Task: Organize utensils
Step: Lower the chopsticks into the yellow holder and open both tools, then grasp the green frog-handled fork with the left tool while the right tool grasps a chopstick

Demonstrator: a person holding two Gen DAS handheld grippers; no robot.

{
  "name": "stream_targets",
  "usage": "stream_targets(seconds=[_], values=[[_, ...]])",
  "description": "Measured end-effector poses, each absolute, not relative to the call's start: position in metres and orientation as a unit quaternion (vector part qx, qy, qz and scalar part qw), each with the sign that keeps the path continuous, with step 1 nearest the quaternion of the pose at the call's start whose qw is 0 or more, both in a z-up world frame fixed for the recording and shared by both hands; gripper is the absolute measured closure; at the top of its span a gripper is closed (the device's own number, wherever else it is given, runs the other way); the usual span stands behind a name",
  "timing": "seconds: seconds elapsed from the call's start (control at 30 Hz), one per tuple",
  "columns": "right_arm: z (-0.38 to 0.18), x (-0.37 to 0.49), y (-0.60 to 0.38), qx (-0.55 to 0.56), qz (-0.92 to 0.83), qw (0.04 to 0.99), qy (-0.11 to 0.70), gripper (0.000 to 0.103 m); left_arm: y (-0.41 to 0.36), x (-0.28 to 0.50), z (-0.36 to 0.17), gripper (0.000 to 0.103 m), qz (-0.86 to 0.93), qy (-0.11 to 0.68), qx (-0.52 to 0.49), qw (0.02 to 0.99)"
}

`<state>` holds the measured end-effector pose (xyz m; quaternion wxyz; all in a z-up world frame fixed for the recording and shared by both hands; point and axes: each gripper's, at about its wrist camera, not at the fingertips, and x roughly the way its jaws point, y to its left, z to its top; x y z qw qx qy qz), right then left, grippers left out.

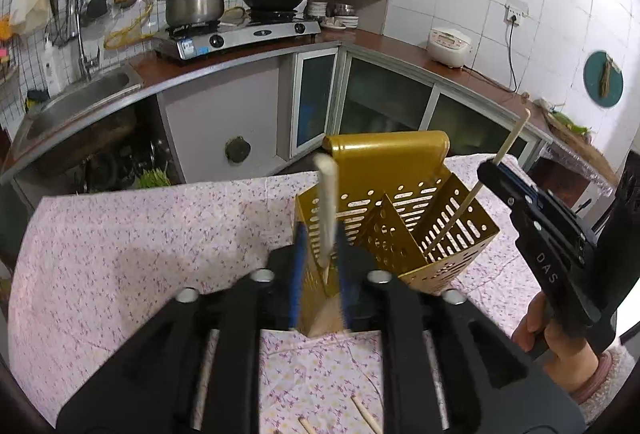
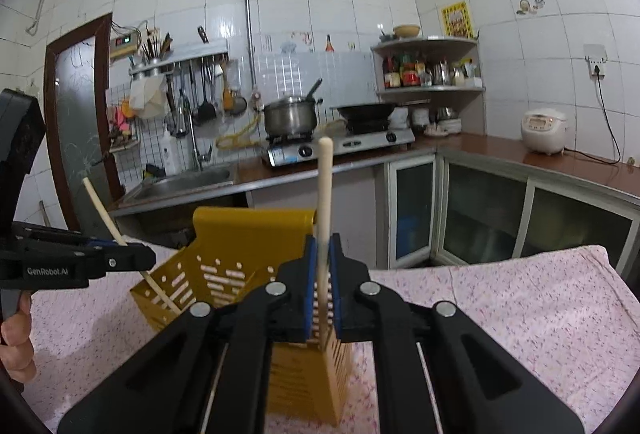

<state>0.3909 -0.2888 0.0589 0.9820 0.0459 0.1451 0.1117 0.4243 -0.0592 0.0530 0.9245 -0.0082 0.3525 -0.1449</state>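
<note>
A gold perforated utensil holder [image 1: 404, 218] with a divider stands on the floral tablecloth; it also shows in the right wrist view [image 2: 224, 274]. My left gripper [image 1: 320, 266] is shut on a pale wooden chopstick [image 1: 327, 209], held upright above the holder's near left compartment. My right gripper [image 2: 322, 298] is shut on another chopstick [image 2: 323, 209], upright over the holder. In the left wrist view the right gripper [image 1: 490, 169] holds its chopstick [image 1: 460, 213] slanting down into the right compartment. In the right wrist view the left gripper [image 2: 136, 254] holds its chopstick [image 2: 120, 234] into the holder.
Two more chopsticks [image 1: 366, 416] lie on the floral tablecloth [image 1: 120, 254] near the front edge. Behind the table are a sink [image 1: 80, 101], a gas stove with a pot [image 1: 196, 5] and a wok, cabinets and a rice cooker [image 1: 450, 45].
</note>
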Motion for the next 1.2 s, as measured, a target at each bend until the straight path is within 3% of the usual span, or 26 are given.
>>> stream_targets(seconds=[0.03, 0.07, 0.13, 0.27, 0.33, 0.63, 0.93, 1.2], values=[[0.061, 0.389, -0.291, 0.051, 0.11, 0.98, 0.158, 0.09, -0.056, 0.421, 0.055, 0.071, -0.144, 0.352, -0.014, 0.925], [0.062, 0.387, -0.292, 0.056, 0.111, 0.979, 0.164, 0.074, -0.053, 0.417, 0.058, 0.068, -0.142, 0.348, -0.016, 0.926], [0.066, 0.376, -0.296, 0.067, 0.109, 0.977, 0.169, 0.047, -0.051, 0.409, 0.063, 0.05, -0.141, 0.342, -0.016, 0.929], [0.075, 0.348, -0.298, 0.057, 0.107, 0.977, 0.177, 0.046, -0.041, 0.385, 0.077, 0.038, -0.146, 0.331, -0.031, 0.932], [0.077, 0.336, -0.3, 0.048, 0.1, 0.976, 0.189, 0.044, -0.035, 0.373, 0.08, 0.022, -0.135, 0.326, -0.034, 0.935], [0.06, 0.274, -0.313, 0.002, 0.036, 0.971, 0.235, 0.038, 0.001, 0.316, 0.067, 0.006, -0.094, 0.327, -0.039, 0.939], [0.019, 0.234, -0.328, 0.034, -0.041, 0.946, 0.32, 0.032, 0.012, 0.275, 0.028, 0.005, -0.084, 0.359, -0.051, 0.928], [-0.015, 0.217, -0.341, 0.072, -0.111, 0.914, 0.384, 0.031, 0.013, 0.273, -0.018, 0.005, -0.045, 0.432, -0.077, 0.897]])
